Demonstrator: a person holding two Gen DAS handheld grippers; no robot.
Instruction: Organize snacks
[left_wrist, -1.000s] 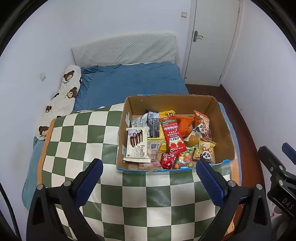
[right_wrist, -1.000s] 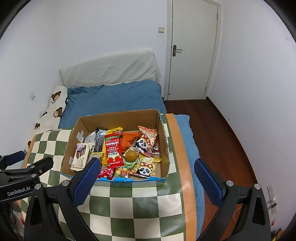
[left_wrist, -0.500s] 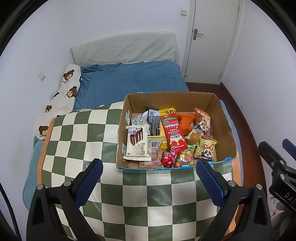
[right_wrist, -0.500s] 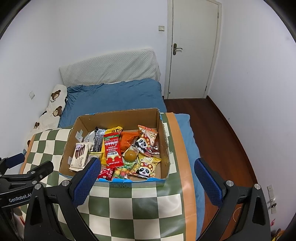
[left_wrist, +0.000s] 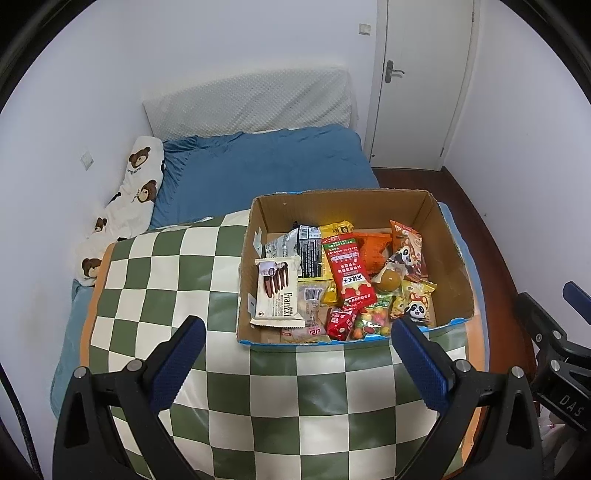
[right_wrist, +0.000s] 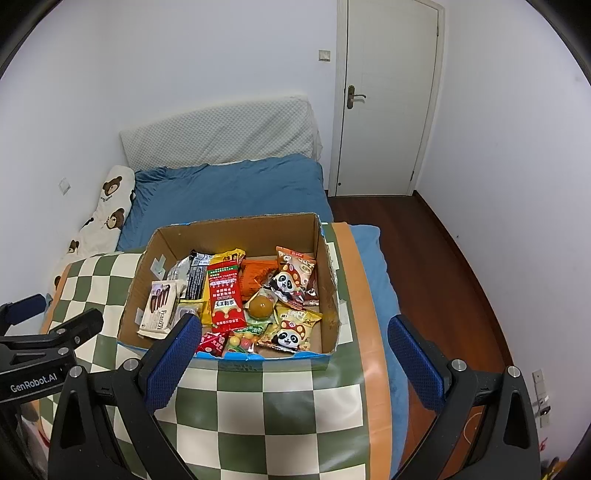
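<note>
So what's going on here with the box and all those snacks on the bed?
A person holds a two-finger gripper in each hand above a checkered mat on the bed. The left gripper and the right gripper are both open and empty, hovering short of a cardboard box. The box is full of loose snacks, including a Franzzi biscuit pack, a long red packet and panda bags. Nothing has been picked up yet.

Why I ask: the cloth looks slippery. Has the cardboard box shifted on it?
No. The cardboard box lines up with the same squares of the checkered cloth as a second ago.
</note>
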